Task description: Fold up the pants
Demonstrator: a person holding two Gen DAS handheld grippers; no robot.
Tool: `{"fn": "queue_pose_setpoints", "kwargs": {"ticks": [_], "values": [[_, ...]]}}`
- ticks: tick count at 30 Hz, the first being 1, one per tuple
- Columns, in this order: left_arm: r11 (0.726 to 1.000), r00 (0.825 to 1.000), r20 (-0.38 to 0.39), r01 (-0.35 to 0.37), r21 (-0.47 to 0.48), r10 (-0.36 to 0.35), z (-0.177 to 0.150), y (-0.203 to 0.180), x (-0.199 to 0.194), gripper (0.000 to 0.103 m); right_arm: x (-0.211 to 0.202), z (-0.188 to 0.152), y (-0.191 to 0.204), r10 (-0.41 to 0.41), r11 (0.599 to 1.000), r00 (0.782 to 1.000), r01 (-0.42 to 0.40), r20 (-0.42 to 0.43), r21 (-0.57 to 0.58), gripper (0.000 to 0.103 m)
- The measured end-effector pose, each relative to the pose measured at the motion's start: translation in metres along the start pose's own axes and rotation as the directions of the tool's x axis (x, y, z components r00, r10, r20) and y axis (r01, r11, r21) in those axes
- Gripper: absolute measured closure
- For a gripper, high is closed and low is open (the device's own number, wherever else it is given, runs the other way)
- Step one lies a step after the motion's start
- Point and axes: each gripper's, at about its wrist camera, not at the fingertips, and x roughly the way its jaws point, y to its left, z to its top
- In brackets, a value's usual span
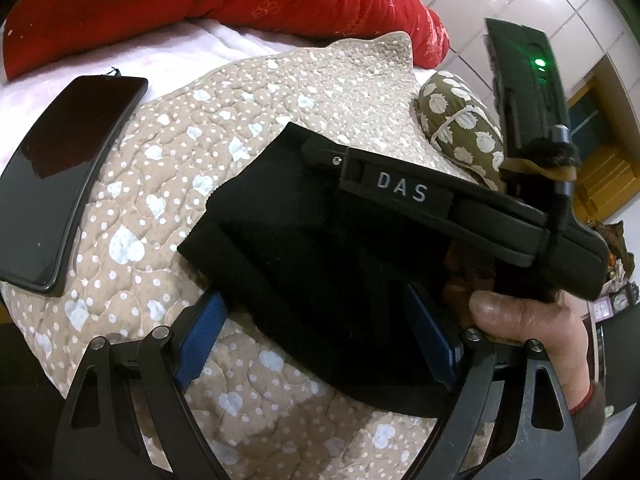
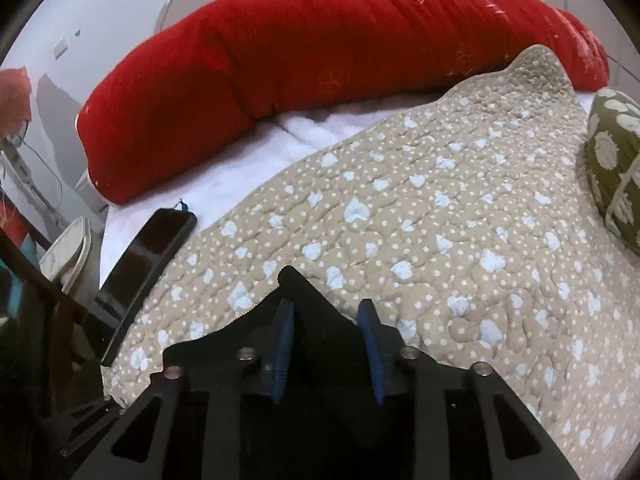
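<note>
Only through your left camera does your right hand [image 1: 532,320] show; its gripper [image 2: 326,312] pinches the pants [image 1: 304,264], lying toward the phone [image 1: 68,176]; your left gripper [image 1: 316,340] gapes around them.

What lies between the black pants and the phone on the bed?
Only bare quilt: in the right wrist view, the spotted beige cover runs uninterrupted from the pants to the phone.

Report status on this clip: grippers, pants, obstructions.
Left gripper open, straddling black pants. Right gripper partly closed over pants, grip unclear. Phone lies alongside on quilt.
</note>
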Motion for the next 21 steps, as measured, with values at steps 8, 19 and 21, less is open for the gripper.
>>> {"fn": "queue_pose_setpoints", "kwargs": {"ticks": [8, 19, 21], "values": [[0.998, 0.998, 0.044, -0.056, 0.034, 0.055, 0.001, -0.004, -0.009, 0.073, -0.046, -0.009, 0.011, 0.0, 0.999, 0.988, -0.008, 0.152, 0.052, 0.088], [0.929, 0.975, 0.203, 0.011, 0.369, -0.092, -0.037, -0.095, -0.065, 0.079, -0.18, -0.061, -0.026, -0.042, 0.976, 0.905, -0.054, 0.424, 0.212, 0.09], [0.902, 0.982, 0.152, 0.04, 0.43, -0.116, -0.053, -0.113, -0.054, 0.079, -0.197, -0.085, -0.044, -0.102, 0.956, 0.9, -0.029, 0.423, 0.292, 0.091]]}}
